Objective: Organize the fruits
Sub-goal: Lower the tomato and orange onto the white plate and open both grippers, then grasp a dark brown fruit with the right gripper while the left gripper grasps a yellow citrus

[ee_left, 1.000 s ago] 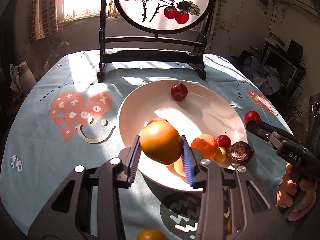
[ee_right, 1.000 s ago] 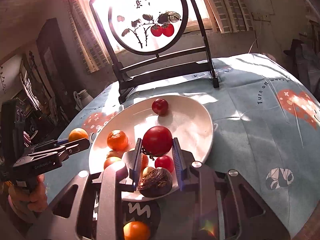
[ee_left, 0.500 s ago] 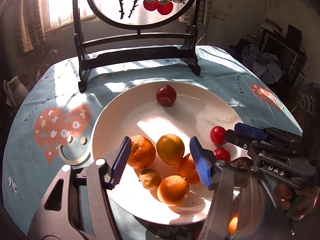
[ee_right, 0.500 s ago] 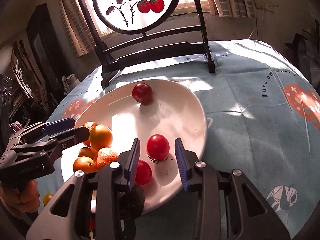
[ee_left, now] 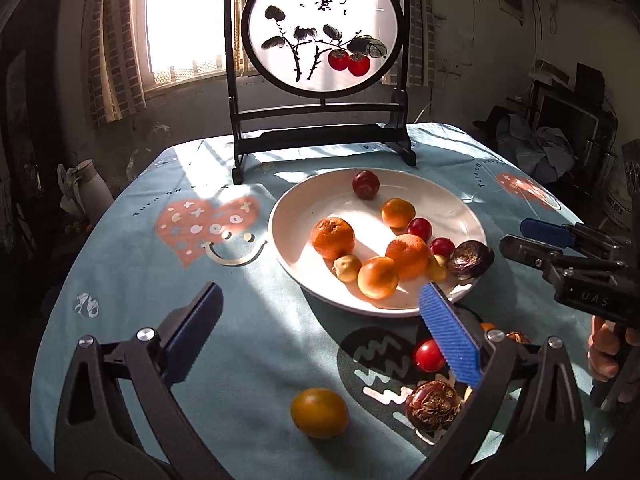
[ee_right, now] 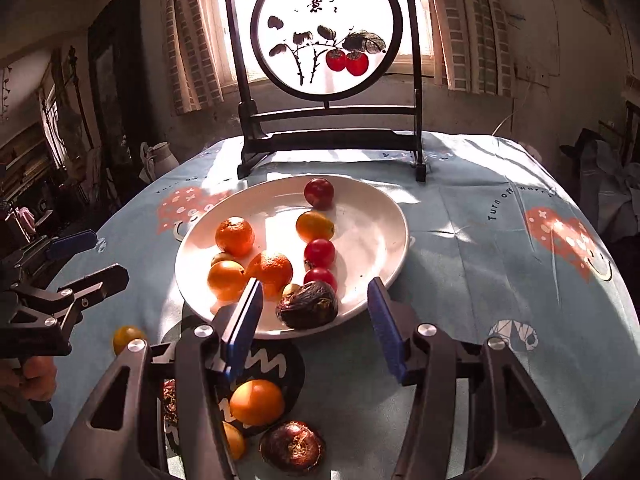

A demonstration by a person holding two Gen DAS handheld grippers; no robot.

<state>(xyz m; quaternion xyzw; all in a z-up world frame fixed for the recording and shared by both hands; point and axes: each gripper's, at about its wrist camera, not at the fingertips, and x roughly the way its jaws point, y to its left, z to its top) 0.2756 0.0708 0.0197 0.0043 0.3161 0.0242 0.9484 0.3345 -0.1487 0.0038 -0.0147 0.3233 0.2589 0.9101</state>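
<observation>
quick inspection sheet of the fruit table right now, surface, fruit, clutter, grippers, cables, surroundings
surface: round table under a blue printed tablecloth, sunlit in patches.
job's things: white plate holds oranges, small red fruits, small yellow-green fruits and a dark wrinkled fruit at its near rim. Off the plate, on the cloth: an orange, a red fruit and a dark brown fruit.
clutter: painted round screen on a dark stand behind the plate.
grippers: left gripper opening, nothing between its jaws; right gripper opening, empty, just short of the plate's near rim.
cables: nothing seen on the table.
surroundings: bright window, white jug, piled belongings at right.
</observation>
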